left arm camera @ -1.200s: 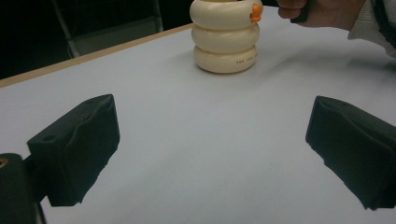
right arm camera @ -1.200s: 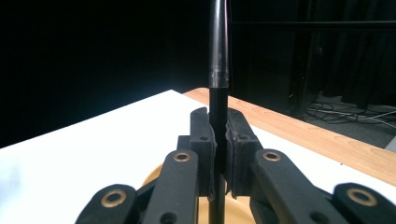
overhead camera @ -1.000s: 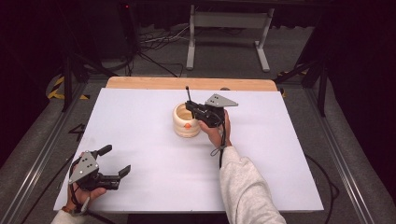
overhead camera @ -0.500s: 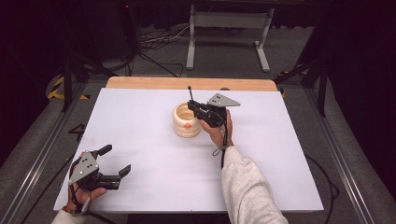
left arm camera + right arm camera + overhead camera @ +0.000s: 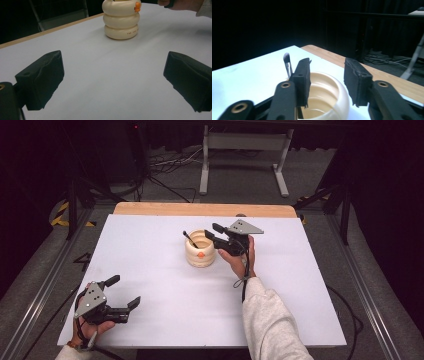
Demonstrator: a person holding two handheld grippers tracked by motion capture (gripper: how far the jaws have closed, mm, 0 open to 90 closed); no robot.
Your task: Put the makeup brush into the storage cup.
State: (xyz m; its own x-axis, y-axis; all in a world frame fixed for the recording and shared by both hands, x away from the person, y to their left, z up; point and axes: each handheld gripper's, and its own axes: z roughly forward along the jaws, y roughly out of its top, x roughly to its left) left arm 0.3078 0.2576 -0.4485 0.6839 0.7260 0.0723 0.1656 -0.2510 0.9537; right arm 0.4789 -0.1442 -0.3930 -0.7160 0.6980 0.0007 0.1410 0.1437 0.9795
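Above cream ribbed holder [image 5: 200,251]: right gripper [image 5: 213,232] jaws parted, empty; brush [image 5: 287,62] just beside; left gripper [image 5: 123,292] wide.

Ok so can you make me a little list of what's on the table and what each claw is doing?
Table: white top, wooden far edge
Pot: cream ringed pot, orange spot on its side, near the table's middle
Brush: dark-tipped brush standing in the pot, leaning on the rim
Right claw: right claw open, above the pot's rim, holding nothing
Left claw: left claw open, at the near left corner, holding nothing
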